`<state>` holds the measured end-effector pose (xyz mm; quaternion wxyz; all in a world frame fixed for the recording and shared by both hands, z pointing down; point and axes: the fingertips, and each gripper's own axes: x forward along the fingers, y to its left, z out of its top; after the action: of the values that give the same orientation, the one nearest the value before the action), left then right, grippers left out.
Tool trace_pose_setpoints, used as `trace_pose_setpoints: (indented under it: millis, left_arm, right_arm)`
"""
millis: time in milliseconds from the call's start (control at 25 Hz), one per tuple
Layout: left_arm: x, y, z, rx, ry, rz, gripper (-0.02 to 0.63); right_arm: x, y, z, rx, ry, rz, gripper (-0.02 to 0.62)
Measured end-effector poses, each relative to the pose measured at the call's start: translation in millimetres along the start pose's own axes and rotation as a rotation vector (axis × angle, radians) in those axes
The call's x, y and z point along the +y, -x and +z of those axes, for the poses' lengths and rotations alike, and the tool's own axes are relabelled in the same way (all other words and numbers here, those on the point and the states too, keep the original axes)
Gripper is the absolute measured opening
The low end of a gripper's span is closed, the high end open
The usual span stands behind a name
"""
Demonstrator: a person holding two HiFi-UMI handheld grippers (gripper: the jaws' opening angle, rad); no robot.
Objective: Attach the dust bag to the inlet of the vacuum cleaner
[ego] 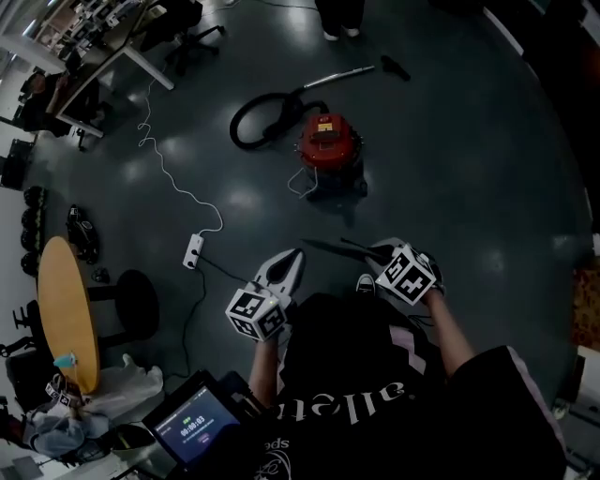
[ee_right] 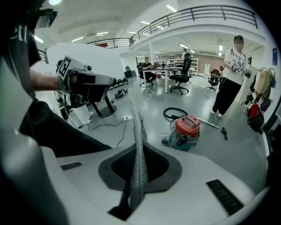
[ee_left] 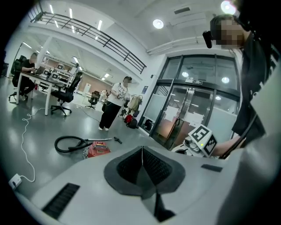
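One red vacuum (ego: pixel 330 142) sits on the dark floor, well ahead of the person. Its one hose (ego: pixel 262 117) is coiled beside it and one wand (ego: pixel 337 75) lies just beyond. Bare floor lies open all round it. One power strip (ego: pixel 193 250) with its white cable trails off toward the desks (ego: pixel 103 56), and one round table (ego: pixel 66 309) stands at that edge. One bystander (ego: pixel 339 19) stands past the wand. Of the two grippers, the left gripper (ee_left: pixel 142 151) and the right gripper (ee_right: pixel 136 114) both have their jaws pressed together, holding nothing.

One vacuum cleaner (ego: pixel 330 150), one hose (ego: pixel 253 117), one power strip (ego: pixel 192 250), one round table (ego: pixel 66 309).
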<state>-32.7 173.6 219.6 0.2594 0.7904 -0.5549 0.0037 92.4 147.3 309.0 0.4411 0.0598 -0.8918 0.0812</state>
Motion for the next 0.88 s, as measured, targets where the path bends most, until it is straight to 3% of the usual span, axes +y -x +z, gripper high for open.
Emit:
trace_pose_setpoints:
  millis: [400,640,880]
  left_arm:
    - [99,-93,22,0.132,-0.062,0.014,0.008]
    - [170,-173,50,0.183,-0.081,-0.136,0.008]
    - [240,-258,47,0.325,-0.131,-0.281,0.009]
  right_arm:
    - [-69,-73,13,0.055,-0.045,0.034,0.04]
    - [-116,-119,34,0.06,-0.163,-0.049,0.04]
    - [-156,-164,46,0.085,-0.262,-0.093,0.04]
